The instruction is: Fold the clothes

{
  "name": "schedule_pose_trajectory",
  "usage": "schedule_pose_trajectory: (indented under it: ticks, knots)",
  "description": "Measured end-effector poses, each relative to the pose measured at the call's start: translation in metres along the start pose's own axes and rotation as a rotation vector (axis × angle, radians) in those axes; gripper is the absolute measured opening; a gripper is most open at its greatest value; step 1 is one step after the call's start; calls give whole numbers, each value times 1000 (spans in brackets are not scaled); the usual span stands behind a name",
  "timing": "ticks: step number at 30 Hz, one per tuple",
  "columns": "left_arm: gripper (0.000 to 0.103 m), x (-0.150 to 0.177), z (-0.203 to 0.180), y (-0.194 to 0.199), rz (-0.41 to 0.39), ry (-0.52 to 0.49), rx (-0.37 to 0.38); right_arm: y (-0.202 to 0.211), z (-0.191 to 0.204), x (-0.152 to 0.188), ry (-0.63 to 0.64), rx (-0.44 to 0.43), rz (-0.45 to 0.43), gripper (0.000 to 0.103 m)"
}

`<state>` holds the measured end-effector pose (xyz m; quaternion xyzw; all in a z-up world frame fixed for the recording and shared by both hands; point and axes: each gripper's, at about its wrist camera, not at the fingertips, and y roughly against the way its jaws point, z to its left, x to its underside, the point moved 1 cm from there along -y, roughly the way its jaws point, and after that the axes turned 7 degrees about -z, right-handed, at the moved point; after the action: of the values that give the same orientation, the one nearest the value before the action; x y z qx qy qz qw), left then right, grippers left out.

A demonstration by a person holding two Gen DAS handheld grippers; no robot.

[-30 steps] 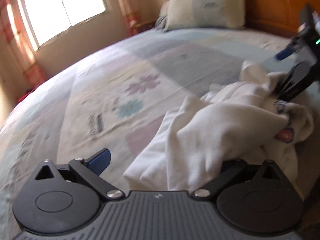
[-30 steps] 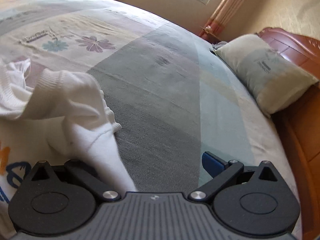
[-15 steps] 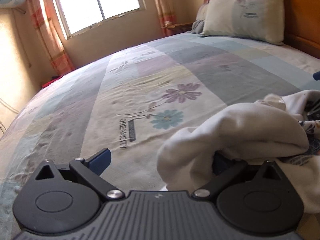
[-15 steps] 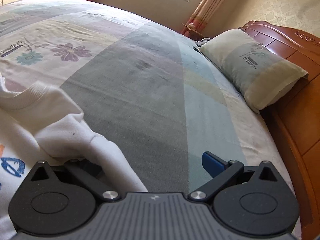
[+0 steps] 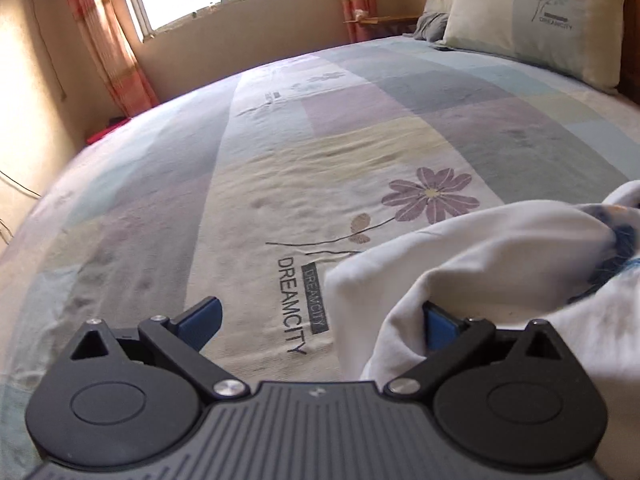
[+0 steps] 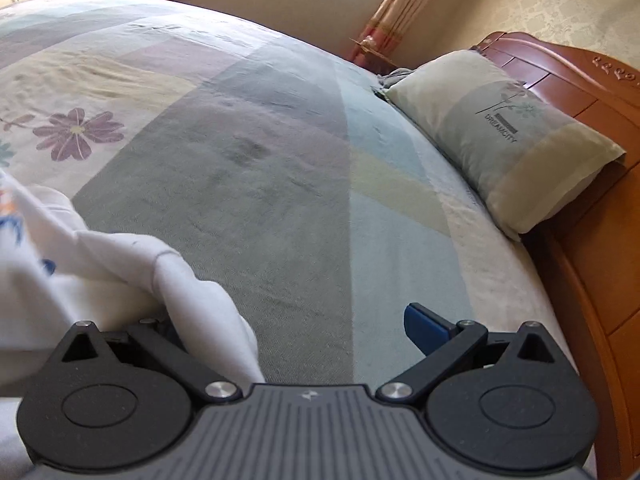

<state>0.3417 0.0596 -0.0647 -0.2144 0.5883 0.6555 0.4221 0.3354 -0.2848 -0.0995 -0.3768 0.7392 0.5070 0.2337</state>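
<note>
While jaws gape, garment drapes.

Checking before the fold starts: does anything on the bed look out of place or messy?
Only the white garment: it lies bunched, not flat, draped over one finger of each open gripper, left and right. The bedspread looks smooth.
</note>
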Motion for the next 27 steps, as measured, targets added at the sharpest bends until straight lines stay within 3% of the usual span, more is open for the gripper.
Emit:
schedule_pose_trajectory:
  ticks: [3,5,10,15,16,19,21,27]
  knots:
    - [99,5,2,19,-22,12,39,17,0,-1,-9,-51,-24,103]
    - [100,12,0,31,-22,33,113,34,0,-3,-28,-115,-50,103]
    - [100,41,-22,45,33,37,212,61,17,-4,-45,-254,-53,103]
    - [100,77,-43,62,108,30,393,76,38,25,17,-343,23,103]
    - [100,83,-46,67,116,10,401,78,40,32,28,-352,41,103]
    - [100,94,-49,80,123,-24,389,90,40,45,42,-353,65,103]
    - [100,95,-41,88,117,12,371,102,55,36,73,-374,22,103]
    - [100,90,-12,101,115,83,189,136,101,4,172,-445,-118,103]
